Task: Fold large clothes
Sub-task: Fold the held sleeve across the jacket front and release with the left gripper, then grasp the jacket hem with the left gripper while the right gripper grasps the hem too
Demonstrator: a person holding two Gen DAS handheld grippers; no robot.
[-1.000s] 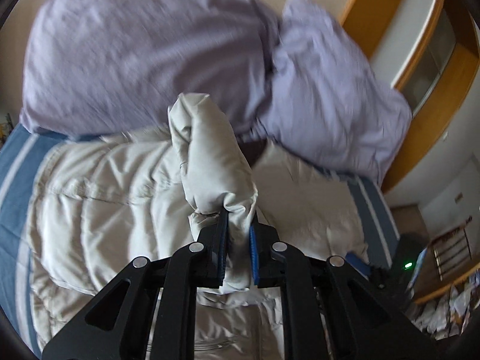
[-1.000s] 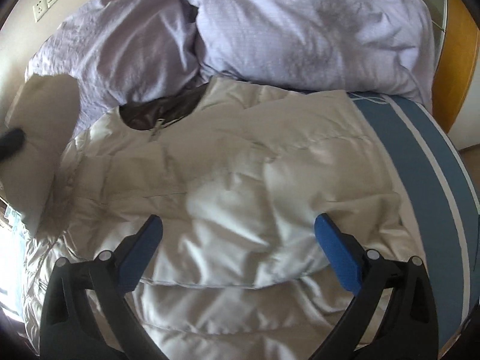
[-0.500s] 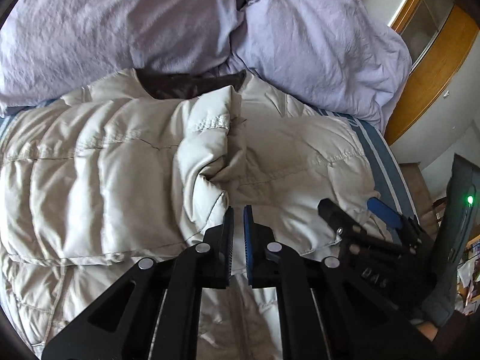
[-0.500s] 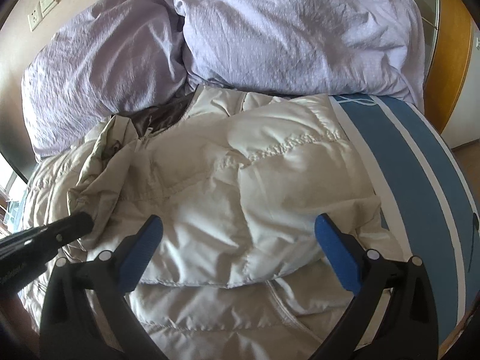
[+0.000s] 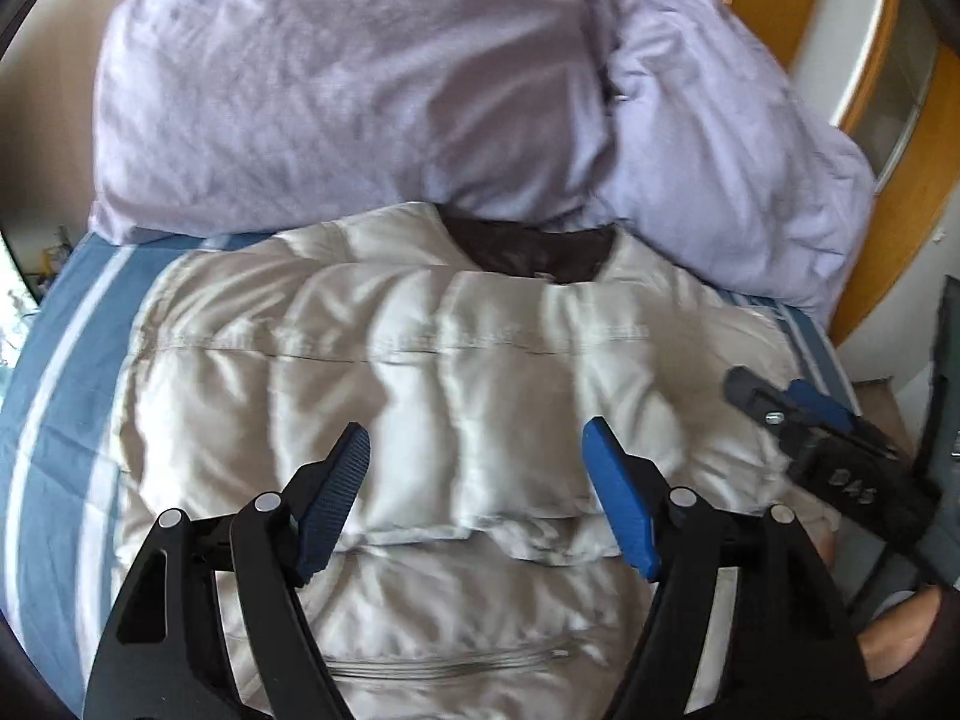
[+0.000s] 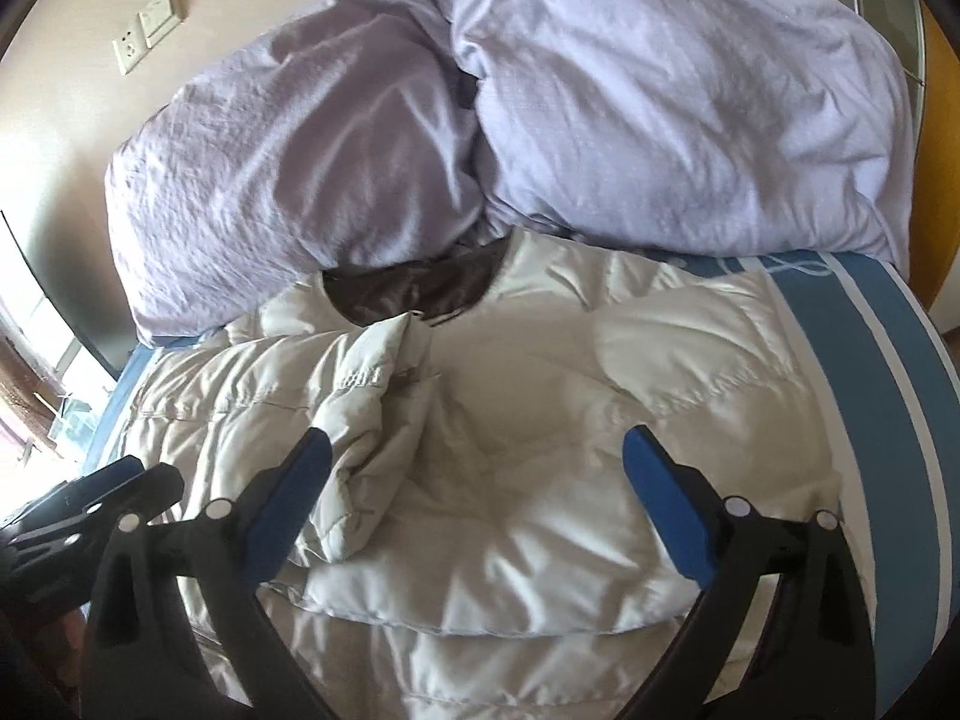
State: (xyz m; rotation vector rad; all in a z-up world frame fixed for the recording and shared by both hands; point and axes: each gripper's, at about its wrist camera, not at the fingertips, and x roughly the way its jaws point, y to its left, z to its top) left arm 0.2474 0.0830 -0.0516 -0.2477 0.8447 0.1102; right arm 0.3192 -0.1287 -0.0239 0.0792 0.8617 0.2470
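Observation:
A cream quilted puffer jacket (image 5: pixel 456 372) lies flat on the bed, its dark brown collar lining (image 5: pixel 528 246) toward the pillows. Both sleeves are folded in across its body; the left sleeve (image 6: pixel 360 420) lies bunched over the chest. My left gripper (image 5: pixel 477 492) is open and empty, hovering just above the jacket's middle. My right gripper (image 6: pixel 474 492) is open and empty above the jacket's right half; it also shows at the right of the left wrist view (image 5: pixel 798 414). The left gripper's side shows at the lower left of the right wrist view (image 6: pixel 90 498).
Two lilac pillows (image 5: pixel 336 90) (image 6: pixel 672 90) lie at the head of the bed, touching the collar. The blue sheet with white stripes (image 6: pixel 888 372) shows on both sides of the jacket. A wooden frame (image 5: pixel 900 180) stands right. Wall sockets (image 6: pixel 150 24) are on the wall.
My left gripper laid the sleeve across the jacket's chest, let go of it, opened wide and drew back. My right gripper stayed open above the jacket.

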